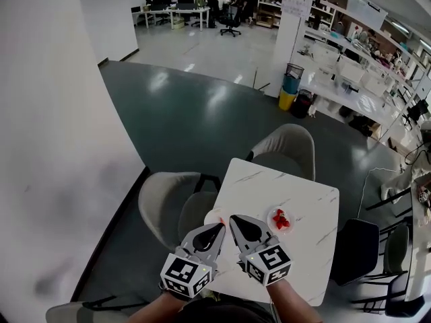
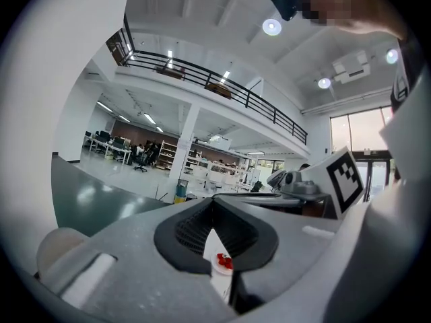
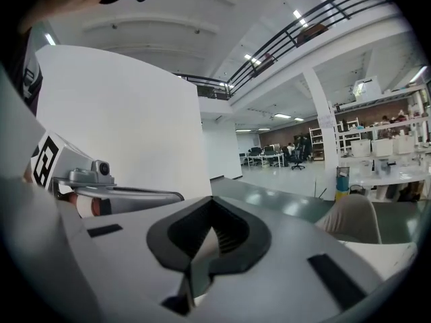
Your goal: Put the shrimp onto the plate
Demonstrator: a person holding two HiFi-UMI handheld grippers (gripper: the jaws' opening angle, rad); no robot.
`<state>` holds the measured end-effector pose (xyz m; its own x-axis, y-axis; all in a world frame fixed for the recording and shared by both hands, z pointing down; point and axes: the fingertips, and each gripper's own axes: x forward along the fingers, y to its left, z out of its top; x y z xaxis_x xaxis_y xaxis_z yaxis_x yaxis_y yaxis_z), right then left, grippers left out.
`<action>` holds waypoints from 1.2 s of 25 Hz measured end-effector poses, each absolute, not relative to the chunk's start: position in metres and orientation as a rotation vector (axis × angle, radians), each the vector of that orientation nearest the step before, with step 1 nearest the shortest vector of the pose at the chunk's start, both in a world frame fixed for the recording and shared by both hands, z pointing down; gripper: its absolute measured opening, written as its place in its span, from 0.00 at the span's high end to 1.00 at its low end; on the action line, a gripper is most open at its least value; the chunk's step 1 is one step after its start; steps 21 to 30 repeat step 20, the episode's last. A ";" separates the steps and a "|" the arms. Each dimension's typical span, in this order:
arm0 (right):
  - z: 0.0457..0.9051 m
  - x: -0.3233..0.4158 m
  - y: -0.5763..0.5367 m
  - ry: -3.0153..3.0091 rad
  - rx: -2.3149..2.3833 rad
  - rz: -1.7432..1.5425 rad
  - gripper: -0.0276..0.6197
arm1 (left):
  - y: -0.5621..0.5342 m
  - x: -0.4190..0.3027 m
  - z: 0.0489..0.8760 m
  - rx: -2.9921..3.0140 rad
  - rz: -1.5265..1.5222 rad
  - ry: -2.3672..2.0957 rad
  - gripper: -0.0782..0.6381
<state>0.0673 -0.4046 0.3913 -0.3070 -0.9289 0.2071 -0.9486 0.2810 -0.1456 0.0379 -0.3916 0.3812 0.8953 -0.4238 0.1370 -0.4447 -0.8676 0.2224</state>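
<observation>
Red shrimp pieces lie on a small white plate on the right half of the white marble table. Both grippers hover over the table's near left part, tips angled toward each other. My left gripper is shut with nothing in it, and my right gripper is shut and empty too, left of the plate and apart from it. In the left gripper view the closed jaws frame the plate with shrimp through a narrow slit. The right gripper view shows its jaws closed.
A second small white dish peeks out beside the left gripper's tip. Beige chairs stand at the table's far side and left side, and a dark chair on the right. A white wall rises to the left.
</observation>
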 end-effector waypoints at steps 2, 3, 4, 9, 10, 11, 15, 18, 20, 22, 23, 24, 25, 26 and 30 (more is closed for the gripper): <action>0.380 0.069 -0.404 -2.469 1.804 0.350 0.95 | -0.391 0.038 0.376 2.813 0.116 -0.661 0.88; 0.375 0.069 -0.404 -2.478 1.806 0.338 0.95 | -0.391 0.038 0.374 2.815 0.110 -0.662 0.88; 0.371 0.070 -0.404 -2.484 1.808 0.326 0.95 | -0.391 0.039 0.371 2.816 0.103 -0.662 0.88; 0.360 0.070 -0.401 -2.487 1.814 0.301 0.96 | -0.390 0.039 0.364 2.822 0.079 -0.652 0.88; 0.359 0.071 -0.401 -2.485 1.816 0.299 0.96 | -0.390 0.039 0.363 2.823 0.076 -0.650 0.88; 0.358 0.072 -0.401 -2.485 1.817 0.298 0.96 | -0.390 0.039 0.362 2.824 0.074 -0.649 0.88; 0.356 0.073 -0.401 -2.484 1.819 0.300 0.96 | -0.391 0.040 0.360 2.825 0.072 -0.649 0.88; 0.356 0.071 -0.402 -2.484 1.819 0.299 0.96 | -0.392 0.038 0.360 2.825 0.069 -0.649 0.88; 0.357 0.070 -0.403 -2.483 1.818 0.297 0.96 | -0.393 0.036 0.360 2.824 0.067 -0.649 0.88; 0.357 0.070 -0.403 -2.483 1.818 0.297 0.96 | -0.393 0.036 0.360 2.824 0.067 -0.649 0.88; 0.357 0.070 -0.403 -2.483 1.818 0.297 0.96 | -0.393 0.036 0.360 2.824 0.067 -0.649 0.88; 0.357 0.070 -0.403 -2.483 1.818 0.297 0.96 | -0.393 0.036 0.360 2.824 0.067 -0.649 0.88; 0.357 0.070 -0.403 -2.483 1.818 0.297 0.96 | -0.393 0.036 0.360 2.824 0.067 -0.649 0.88; 0.357 0.070 -0.403 -2.483 1.818 0.297 0.96 | -0.393 0.036 0.360 2.824 0.067 -0.649 0.88; 0.357 0.070 -0.403 -2.483 1.818 0.297 0.96 | -0.393 0.036 0.360 2.824 0.067 -0.649 0.88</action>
